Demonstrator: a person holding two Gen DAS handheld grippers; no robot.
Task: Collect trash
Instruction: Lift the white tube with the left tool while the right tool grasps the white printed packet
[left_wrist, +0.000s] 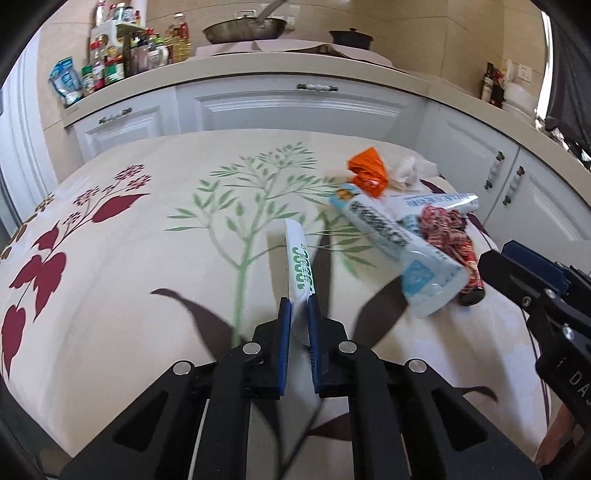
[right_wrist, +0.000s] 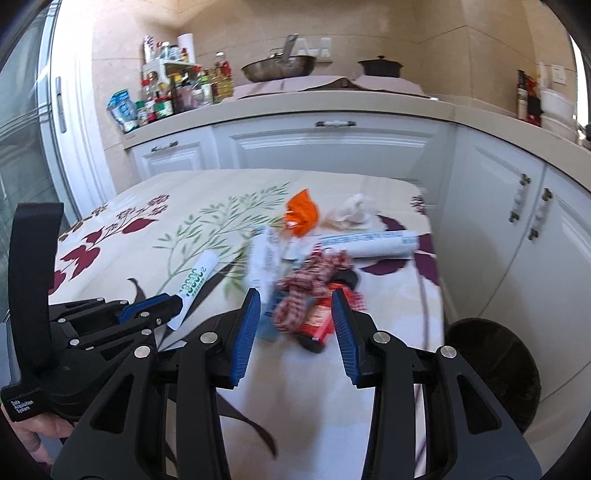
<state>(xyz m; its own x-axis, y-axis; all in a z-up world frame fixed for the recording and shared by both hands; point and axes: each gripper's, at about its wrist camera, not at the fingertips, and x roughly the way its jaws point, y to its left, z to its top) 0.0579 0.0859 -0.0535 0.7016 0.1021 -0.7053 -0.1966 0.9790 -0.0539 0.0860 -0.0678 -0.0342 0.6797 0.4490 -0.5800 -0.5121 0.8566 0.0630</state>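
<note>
- The left gripper (left_wrist: 299, 314) has its jaws closed on the end of a flat white wrapper with green print (left_wrist: 300, 264), which sticks out toward 12 o'clock over the worktop (left_wrist: 147, 258).
- The right gripper (right_wrist: 295, 314) has its jaws open, with a red checked wrapper (right_wrist: 306, 291) lying between them but not pinched as far as I can tell.
- The rest of the trash sits at 1 to 2 o'clock in the left wrist view: a pale blue tube (left_wrist: 399, 243), an orange wrapper (left_wrist: 369, 173) and crumpled tissue (left_wrist: 406, 171).
- Risk: the white wrapper is held only by its edge, so it could slip or flop on a quick swing.
- Risk: closing the right jaws may catch the blue tube too, or push the pile.
- Hard to read: the pile is blurred; the dark round bin (right_wrist: 495, 373) at 4 o'clock is cut off by the gripper.
</note>
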